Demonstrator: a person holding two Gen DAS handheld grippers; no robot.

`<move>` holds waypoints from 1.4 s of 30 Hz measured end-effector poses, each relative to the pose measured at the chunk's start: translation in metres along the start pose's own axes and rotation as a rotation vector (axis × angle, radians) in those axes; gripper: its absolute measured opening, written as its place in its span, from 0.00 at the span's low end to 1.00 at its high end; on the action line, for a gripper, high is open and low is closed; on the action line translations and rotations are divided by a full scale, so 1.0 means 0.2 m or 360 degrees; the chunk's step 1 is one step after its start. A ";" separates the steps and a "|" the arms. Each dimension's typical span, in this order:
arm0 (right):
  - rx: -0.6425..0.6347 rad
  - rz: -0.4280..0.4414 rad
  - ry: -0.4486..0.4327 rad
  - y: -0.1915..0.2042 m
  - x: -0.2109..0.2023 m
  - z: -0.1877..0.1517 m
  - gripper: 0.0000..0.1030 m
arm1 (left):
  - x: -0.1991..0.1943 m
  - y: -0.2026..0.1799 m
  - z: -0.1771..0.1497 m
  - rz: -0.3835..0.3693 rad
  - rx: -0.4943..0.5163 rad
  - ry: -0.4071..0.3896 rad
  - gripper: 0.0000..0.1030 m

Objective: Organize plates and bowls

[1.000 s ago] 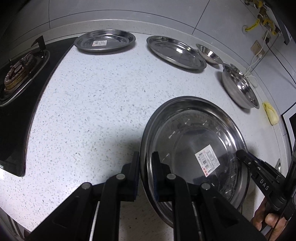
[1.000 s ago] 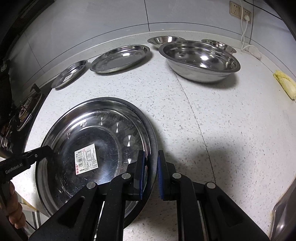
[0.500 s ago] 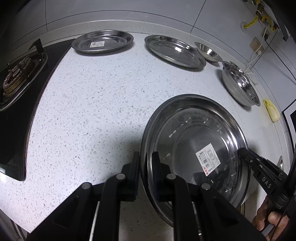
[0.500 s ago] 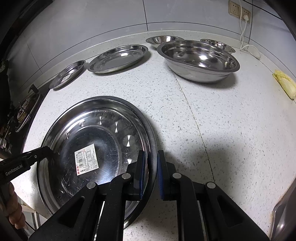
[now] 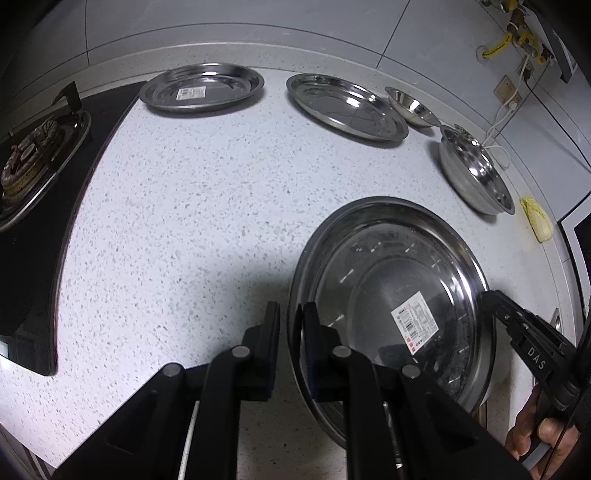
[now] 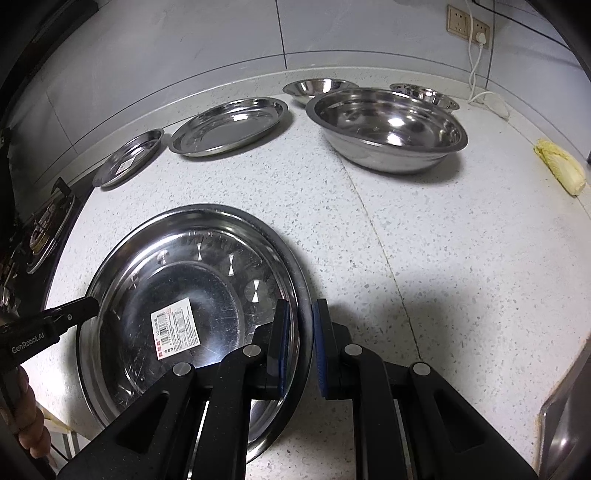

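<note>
Left tongs and right tongs clamping large plate rim, socket only rightward

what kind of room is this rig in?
Most likely a home kitchen: a speckled stone countertop against a tiled wall, a gas hob burner at one end, and stainless plates and bowls such as the big bowl laid out on it.

Speckled white countertop, taken as the landmark. A black gas hob with a burner is set into its left end. A yellow cloth is laid near its right edge. A wall socket with a white cable is mounted on the grey tiled wall behind it.
</note>
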State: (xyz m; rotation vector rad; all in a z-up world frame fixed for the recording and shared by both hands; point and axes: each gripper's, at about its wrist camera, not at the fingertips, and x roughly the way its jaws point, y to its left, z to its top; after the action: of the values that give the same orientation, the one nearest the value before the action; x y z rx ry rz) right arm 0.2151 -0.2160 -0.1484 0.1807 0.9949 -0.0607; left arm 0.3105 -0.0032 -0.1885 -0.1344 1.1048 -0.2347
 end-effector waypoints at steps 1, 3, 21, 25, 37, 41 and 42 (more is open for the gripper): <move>0.0001 -0.0010 -0.0007 0.00 -0.01 0.01 0.12 | -0.01 0.00 0.01 -0.0002 0.0004 -0.0002 0.11; 0.0007 -0.0026 -0.0025 0.01 -0.04 0.02 0.12 | -0.03 0.01 0.02 -0.0012 0.0013 -0.0015 0.11; -0.0027 -0.0056 -0.0284 0.25 -0.49 0.25 0.22 | -0.57 0.13 0.21 -0.0131 -0.0010 -0.0270 0.15; -0.0057 -0.0059 -0.0405 0.32 -0.64 0.34 0.24 | -0.72 0.14 0.29 -0.0153 -0.0046 -0.0384 0.21; -0.0103 -0.0041 -0.0518 0.41 -0.70 0.60 0.29 | -0.75 0.06 0.49 -0.0192 -0.0103 -0.0419 0.21; -0.0087 0.0031 -0.0440 0.33 -0.62 0.70 0.31 | -0.62 -0.04 0.60 -0.0156 -0.0118 -0.0359 0.21; -0.0099 0.0042 -0.0429 0.32 -0.59 0.73 0.31 | -0.57 -0.06 0.64 -0.0133 -0.0134 -0.0347 0.21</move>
State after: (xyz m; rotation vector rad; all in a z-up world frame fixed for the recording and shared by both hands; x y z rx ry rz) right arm 0.2815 -0.1838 0.0356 0.1250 0.7243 -0.0288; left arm 0.3755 0.0126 -0.0296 -0.2758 0.8932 -0.2424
